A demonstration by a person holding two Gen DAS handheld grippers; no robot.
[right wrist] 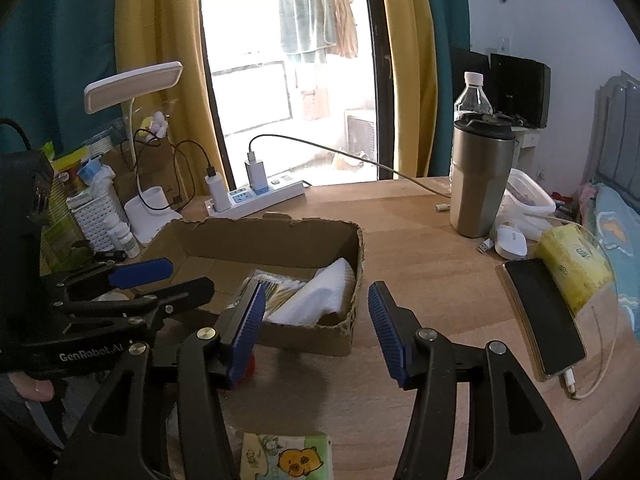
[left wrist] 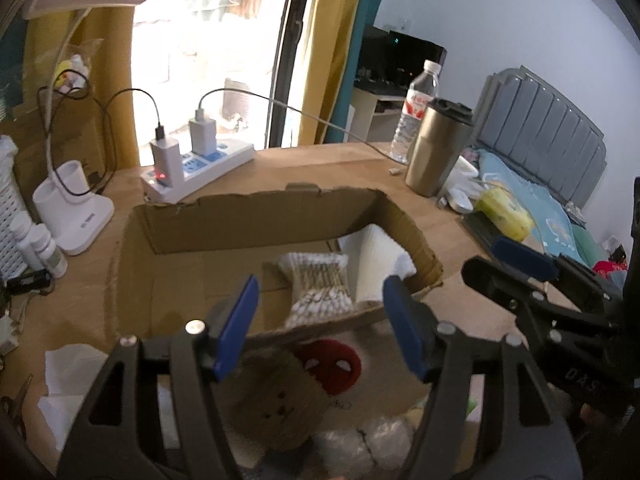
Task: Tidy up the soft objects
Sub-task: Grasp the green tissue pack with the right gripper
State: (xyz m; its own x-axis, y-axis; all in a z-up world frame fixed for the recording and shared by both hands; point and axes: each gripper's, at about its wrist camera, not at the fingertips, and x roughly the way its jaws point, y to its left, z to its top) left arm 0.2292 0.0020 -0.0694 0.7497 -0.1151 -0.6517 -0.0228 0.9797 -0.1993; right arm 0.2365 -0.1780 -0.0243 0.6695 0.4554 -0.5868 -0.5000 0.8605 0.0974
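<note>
Wooden desk [right wrist: 420, 240] w/ torn brown cardboard box [left wrist: 256, 216] at your 12 o'clock: cotton-swab pack [left wrist: 316, 284] and white folded cloth [left wrist: 380, 264] lie inside. Left gripper [left wrist: 320, 320] & right gripper [right wrist: 316, 320] jaws spread, nothing between.

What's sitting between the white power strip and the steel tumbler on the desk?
In the right wrist view, only bare wooden desktop lies between the white power strip and the steel tumbler, crossed by a thin grey charging cable.

Strong daylight from the window [left wrist: 208, 40] behind, blown out to white in both views. Dim room otherwise, soft shadows on the surface [right wrist: 420, 248]. Heavy fisheye bending and dark corners at the edges. Nearest toys [left wrist: 304, 384] blurred in the left wrist view.
</note>
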